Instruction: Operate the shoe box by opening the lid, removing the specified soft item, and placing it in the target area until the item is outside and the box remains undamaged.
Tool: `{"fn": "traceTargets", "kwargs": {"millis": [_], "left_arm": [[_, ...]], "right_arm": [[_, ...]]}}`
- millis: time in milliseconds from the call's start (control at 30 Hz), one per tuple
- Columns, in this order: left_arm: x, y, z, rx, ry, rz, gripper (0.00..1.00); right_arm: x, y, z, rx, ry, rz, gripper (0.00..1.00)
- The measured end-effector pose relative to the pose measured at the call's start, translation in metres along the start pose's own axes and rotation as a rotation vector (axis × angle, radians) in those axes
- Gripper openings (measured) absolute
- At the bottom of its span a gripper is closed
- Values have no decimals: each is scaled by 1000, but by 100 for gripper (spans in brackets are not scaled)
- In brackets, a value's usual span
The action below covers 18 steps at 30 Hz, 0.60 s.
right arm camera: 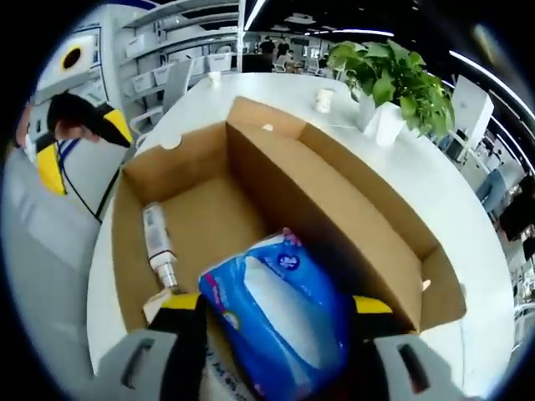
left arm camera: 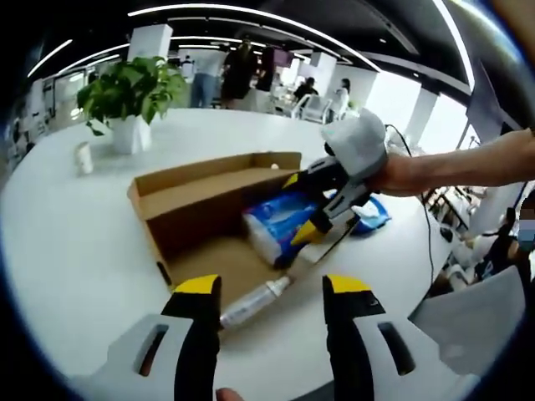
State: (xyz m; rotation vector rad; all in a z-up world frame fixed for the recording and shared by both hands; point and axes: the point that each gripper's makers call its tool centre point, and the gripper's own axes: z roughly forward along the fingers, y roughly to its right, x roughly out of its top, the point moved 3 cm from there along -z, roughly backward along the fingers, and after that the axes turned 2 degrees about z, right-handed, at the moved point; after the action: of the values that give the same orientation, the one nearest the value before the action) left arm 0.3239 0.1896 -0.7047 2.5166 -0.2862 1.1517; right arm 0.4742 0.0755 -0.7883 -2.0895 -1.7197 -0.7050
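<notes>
Inside the open cardboard shoe box (right arm camera: 334, 209), a blue soft pack (right arm camera: 280, 322) was held clamped between the jaws of the right gripper (right arm camera: 276, 305), beside a small bottle (right arm camera: 159, 242). The left gripper (left arm camera: 272, 288) was seen released, jaws apart, near the box on the white table (left arm camera: 75, 251).

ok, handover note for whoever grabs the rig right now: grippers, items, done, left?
Right gripper: shut on the blue tissue pack, pack partly inside the open shoe box.
Left gripper: open, holding nothing, hovering at the box's near edge.
A small bottle lies on the box floor.
Done: lid open, pack gripped.
Left: lift the pack clear and set it on the white table.
</notes>
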Motion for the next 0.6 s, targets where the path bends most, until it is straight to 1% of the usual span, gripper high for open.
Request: {"fn": "traceTargets", "kwargs": {"millis": [100,333,367,400,467,533,600], "left_arm": [[-1,-1,1,-1,-2,0,49],[-1,-1,0,-2,-2,1,50],[-2,-1,1,-3,-3,2,50],[-2,-1,1,-3,-3,2,50],[-4,1,1,-3,-9,2,50],[-6,1,1,-5,-18,3,49],[-6,2,0,-3,-16,5,49]], "right_arm": [[-1,-2,4,25,-21,-17,69],[-3,-3,15,59,-74,-64,65],[-3,-3,17,63,-85,-73,65],[-5,-7,16,64,-116,-106,64],[-9,-9,18,62,-162,-164,63],[-11,-9,23,64,-184,-177,63],[-10,-12,24,66,-191,-186,63]]}}
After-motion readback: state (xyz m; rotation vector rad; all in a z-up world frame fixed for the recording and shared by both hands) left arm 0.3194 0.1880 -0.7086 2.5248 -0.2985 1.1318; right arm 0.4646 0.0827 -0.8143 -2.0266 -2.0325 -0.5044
